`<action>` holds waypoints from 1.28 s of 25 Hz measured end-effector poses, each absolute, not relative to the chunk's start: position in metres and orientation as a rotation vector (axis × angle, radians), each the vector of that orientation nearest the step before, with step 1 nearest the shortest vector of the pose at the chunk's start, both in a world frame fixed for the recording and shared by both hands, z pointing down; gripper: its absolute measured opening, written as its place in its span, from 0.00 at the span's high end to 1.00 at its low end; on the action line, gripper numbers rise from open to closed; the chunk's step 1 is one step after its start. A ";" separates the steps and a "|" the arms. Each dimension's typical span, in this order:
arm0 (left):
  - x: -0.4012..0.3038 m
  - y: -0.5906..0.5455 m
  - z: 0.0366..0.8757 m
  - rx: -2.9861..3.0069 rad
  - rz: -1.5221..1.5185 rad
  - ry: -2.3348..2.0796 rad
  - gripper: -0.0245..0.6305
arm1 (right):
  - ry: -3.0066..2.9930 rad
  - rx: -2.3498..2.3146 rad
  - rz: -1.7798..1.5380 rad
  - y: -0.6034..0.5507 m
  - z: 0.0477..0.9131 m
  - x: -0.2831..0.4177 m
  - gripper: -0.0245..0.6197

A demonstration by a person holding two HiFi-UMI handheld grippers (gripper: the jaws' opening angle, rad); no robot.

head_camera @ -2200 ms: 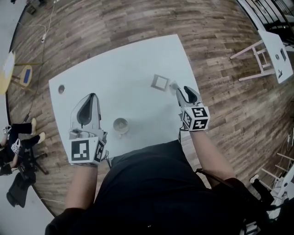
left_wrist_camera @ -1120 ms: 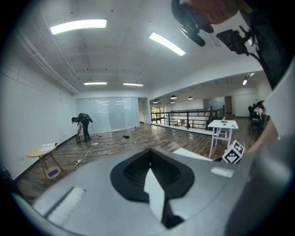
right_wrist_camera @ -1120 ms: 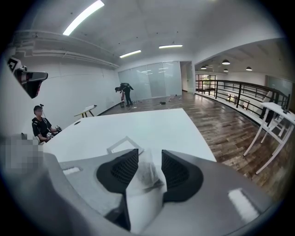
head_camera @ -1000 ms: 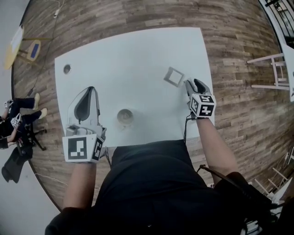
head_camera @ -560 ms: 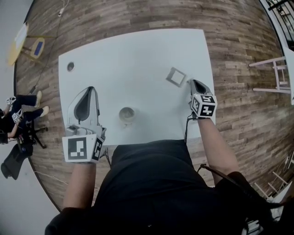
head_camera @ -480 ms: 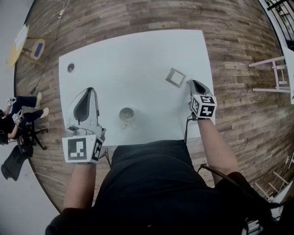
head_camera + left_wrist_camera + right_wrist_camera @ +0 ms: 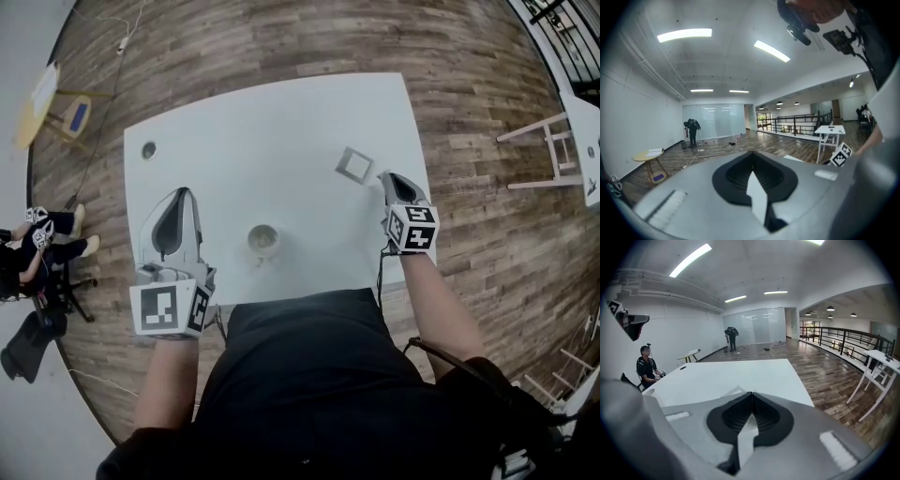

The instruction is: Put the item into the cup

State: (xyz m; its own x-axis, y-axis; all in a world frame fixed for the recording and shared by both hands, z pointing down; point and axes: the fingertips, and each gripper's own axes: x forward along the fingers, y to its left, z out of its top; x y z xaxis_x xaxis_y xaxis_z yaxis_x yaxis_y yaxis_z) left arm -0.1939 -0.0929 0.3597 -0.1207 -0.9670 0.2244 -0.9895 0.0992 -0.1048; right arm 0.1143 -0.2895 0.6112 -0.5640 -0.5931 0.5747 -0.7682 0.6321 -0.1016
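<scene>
The left forearm (image 7: 171,375) reaches straight ahead. It carries the left tongs (image 7: 186,193) close to level over the near left part of the table (image 7: 281,122). These tongs are clenched, tips pressed together with nothing between them.

The right forearm (image 7: 439,314) angles forward to the right tongs (image 7: 385,178), which tilt downward near the table's right edge. They are clenched as well, tips meeting. No view shows anything pinched there, and I cannot tell whether something thin is caught.

The cup (image 7: 263,241) stands upright on the table between the two pairs. It is nearer the left tongs and well apart from the right tongs.

A flat square (image 7: 354,165) lies on the table just beyond and to the left of the right tips, apart from the cup.

Farther off, past the table's left side, a person (image 7: 37,246) sits on the wood floor (image 7: 281,37).
</scene>
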 end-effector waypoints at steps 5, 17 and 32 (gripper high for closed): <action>-0.195 -0.087 0.357 2.048 0.329 -2.248 0.95 | -2.359 1.095 0.446 -0.283 0.602 0.116 0.96; -0.206 -0.084 0.350 2.112 0.222 -2.234 0.95 | -2.407 1.127 0.391 -0.257 0.562 0.100 0.96; -0.219 -0.064 0.348 2.116 0.173 -2.262 0.95 | -2.459 1.009 0.344 -0.218 0.551 0.059 0.96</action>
State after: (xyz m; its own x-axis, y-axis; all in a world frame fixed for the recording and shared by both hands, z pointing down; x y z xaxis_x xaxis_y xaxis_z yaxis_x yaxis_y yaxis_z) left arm -0.2185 -0.0643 0.3482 -0.0689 -0.9921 0.1047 -0.9965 0.0635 -0.0548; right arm 0.0588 -0.2178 0.5510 -0.6268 -0.5975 0.5001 -0.7117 0.7003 -0.0554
